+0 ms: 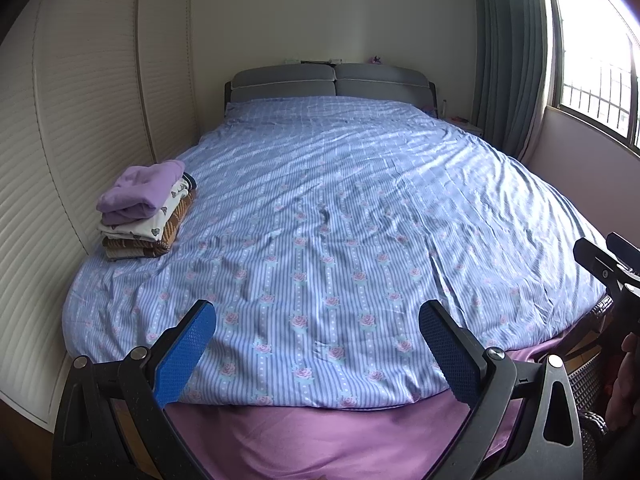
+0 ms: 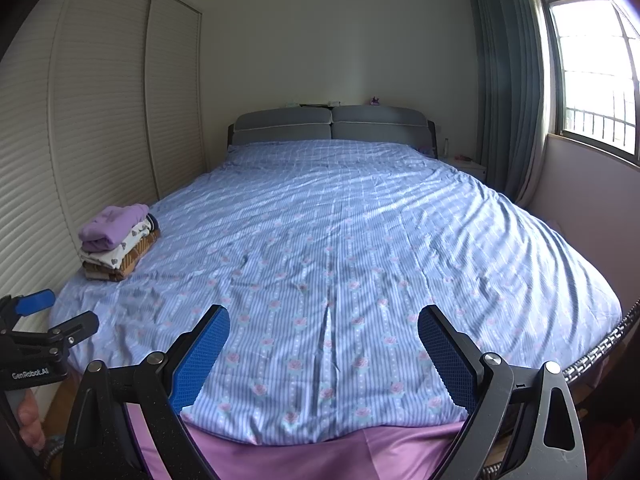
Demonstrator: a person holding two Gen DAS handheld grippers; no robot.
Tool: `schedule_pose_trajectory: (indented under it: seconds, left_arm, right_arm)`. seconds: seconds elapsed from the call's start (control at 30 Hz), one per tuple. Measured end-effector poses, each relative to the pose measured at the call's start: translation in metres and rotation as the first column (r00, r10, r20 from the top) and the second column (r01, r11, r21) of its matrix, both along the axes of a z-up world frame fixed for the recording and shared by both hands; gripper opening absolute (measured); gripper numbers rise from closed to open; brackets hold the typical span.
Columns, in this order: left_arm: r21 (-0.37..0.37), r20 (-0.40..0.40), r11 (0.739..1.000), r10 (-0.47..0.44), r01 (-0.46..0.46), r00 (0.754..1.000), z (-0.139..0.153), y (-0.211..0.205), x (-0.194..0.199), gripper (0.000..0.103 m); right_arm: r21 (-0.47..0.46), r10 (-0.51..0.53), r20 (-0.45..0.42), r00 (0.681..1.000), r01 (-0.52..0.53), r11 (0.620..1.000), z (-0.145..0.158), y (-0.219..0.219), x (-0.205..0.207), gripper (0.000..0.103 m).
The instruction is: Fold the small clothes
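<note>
The small things on the headboard shelf (image 2: 316, 103) are too small to tell what they are. In the stack of folded clothes (image 1: 146, 210) the lower pieces show only their edges. The lower edge cuts off the left gripper (image 1: 316, 354) and the right gripper (image 2: 324, 354).

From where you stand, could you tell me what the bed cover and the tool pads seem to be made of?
Bed cover: thin woven fabric, probably cotton, matte; it creases finely and carries a printed stripe-and-rose pattern. Tool pads: blue, likely rubber or soft plastic, with a gridded grip texture.
</note>
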State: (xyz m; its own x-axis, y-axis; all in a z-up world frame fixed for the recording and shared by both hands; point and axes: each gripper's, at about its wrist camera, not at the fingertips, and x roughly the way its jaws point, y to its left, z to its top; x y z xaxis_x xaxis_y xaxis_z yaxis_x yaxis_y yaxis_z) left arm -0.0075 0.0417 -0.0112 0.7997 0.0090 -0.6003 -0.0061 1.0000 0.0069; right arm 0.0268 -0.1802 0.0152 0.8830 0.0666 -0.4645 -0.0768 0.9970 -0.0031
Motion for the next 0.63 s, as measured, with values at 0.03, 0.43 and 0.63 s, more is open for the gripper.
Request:
schedule_pose_trajectory:
  seconds: [0.03,0.43,0.63]
  left_arm:
    - [-0.001,0.0,1.0,0.0,0.0,1.0,0.0002,0.0,-0.0002,0.103]
    - [0.002,0.007,1.0,0.008,-0.008,1.0,0.0019,-0.0003,0.0003,0.103]
    - [0.02,0.011,1.0,-0.006,0.006,1.0,0.0019,-0.0042,-0.0002,0.103]
  right_arm:
    - [-0.001,0.0,0.0,1.0,0.0,1.0,-0.0001,-0.0001,0.0,0.096]
    - [0.006,-0.004,0.0,1.0,0.004,1.0,0.0013,-0.0012,0.0007,0.096]
    - [0.004,-0.002,-0.001,1.0,0.002,1.0,0.0012,-0.0022,0.0011,0.096]
